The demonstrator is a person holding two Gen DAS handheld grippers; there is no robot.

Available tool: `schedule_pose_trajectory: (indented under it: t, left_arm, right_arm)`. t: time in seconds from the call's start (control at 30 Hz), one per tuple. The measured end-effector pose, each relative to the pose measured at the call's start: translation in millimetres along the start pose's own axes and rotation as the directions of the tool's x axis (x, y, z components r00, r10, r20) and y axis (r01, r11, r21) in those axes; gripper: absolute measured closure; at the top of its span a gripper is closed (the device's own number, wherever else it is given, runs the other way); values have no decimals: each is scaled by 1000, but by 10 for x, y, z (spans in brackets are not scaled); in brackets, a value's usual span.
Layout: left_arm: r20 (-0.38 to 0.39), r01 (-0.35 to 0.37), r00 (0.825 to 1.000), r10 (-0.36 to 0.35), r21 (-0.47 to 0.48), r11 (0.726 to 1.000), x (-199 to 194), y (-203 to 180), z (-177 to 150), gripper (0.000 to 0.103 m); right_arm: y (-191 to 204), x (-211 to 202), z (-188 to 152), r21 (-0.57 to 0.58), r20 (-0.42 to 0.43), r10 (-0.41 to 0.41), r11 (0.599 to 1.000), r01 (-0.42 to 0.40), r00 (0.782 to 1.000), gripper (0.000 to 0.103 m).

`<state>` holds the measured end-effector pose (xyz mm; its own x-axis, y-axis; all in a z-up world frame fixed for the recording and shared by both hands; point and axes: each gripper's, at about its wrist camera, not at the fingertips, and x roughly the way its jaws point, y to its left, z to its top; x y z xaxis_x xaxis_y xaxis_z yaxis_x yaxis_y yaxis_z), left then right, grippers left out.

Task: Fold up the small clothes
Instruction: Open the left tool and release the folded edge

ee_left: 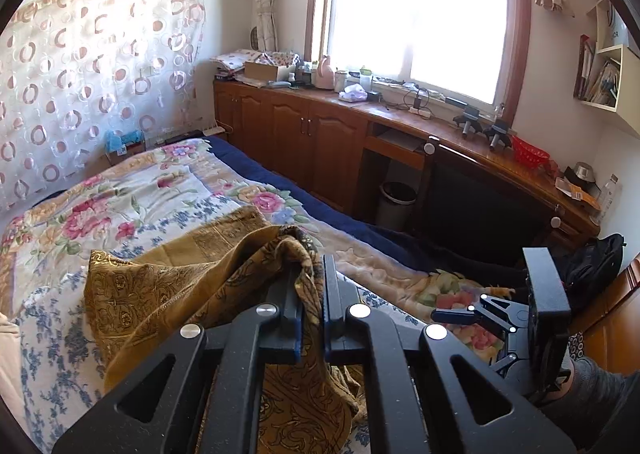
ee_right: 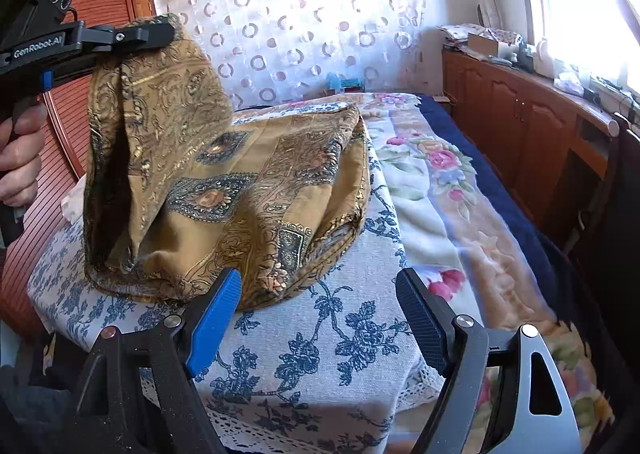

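Note:
A gold-brown patterned cloth (ee_right: pixel 224 181) lies partly folded on the blue-flowered white cover (ee_right: pixel 320 354) of the bed. My left gripper (ee_left: pixel 312 274) is shut on a bunched corner of the cloth (ee_left: pixel 168 294) and holds it lifted; the right wrist view shows that gripper (ee_right: pixel 160 33) at the upper left with the fabric hanging from it, a hand (ee_right: pixel 20 157) on its grip. My right gripper (ee_right: pixel 320 294) stands open just in front of the cloth's near edge, nothing between its fingers. It also shows at the right of the left wrist view (ee_left: pixel 484 310).
A floral quilt (ee_left: pixel 120 197) with a dark blue edge covers the bed. Wooden cabinets (ee_left: pixel 304 149) and a cluttered counter run under the bright window. A white bin (ee_left: pixel 396 205) stands by the desk gap. A sheer circled curtain (ee_right: pixel 304 33) hangs behind the bed.

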<state>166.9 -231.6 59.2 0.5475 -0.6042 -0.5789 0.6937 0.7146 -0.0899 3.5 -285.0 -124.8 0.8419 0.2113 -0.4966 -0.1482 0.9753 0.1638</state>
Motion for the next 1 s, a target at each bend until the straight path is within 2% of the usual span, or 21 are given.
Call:
schedule_pose_trajectory:
  t: [0.27,0.33,0.4,0.47,0.53,0.57,0.73,1.0]
  left_arm:
    - [-70,-4,998,2,-24,1000,148,83,-165,93]
    - [-64,9,998,-11,-29,1000,76,120,-198,73]
    - [-49,13,999,-15,-32,999,3,146,-228,59]
    - [-42,6,999,-7,-28,1000,-94,187,-279,52]
    - [-34,-10,999,9,-29,1000,-164,238,-350,28]
    - [-30,-20,999,19,-31,999,-206,273,-402,25]
    - [-74,-96,993,92,-58,994,-304,542,-765,23]
    - [-130,-212,972,195,-140,967,-449,976,-1335,23]
  right_arm:
    - [-17,7,10,4,-5,-13,1000,13,1000,22]
    - [-21,9,17,8,-5,-14,1000,14,1000,22]
    - [-22,14,22,9,-4,-17,1000,17,1000,22]
    - [-22,14,27,10,-3,-17,1000,17,1000,22]
    - [-16,-7,39,10,2,-18,1000,18,1000,22]
    - [-16,-17,38,10,5,-16,1000,16,1000,22]
    - [20,-30,73,-1,14,-1,1000,1,1000,22]
    - [279,100,242,-73,22,30,997,-28,999,22]
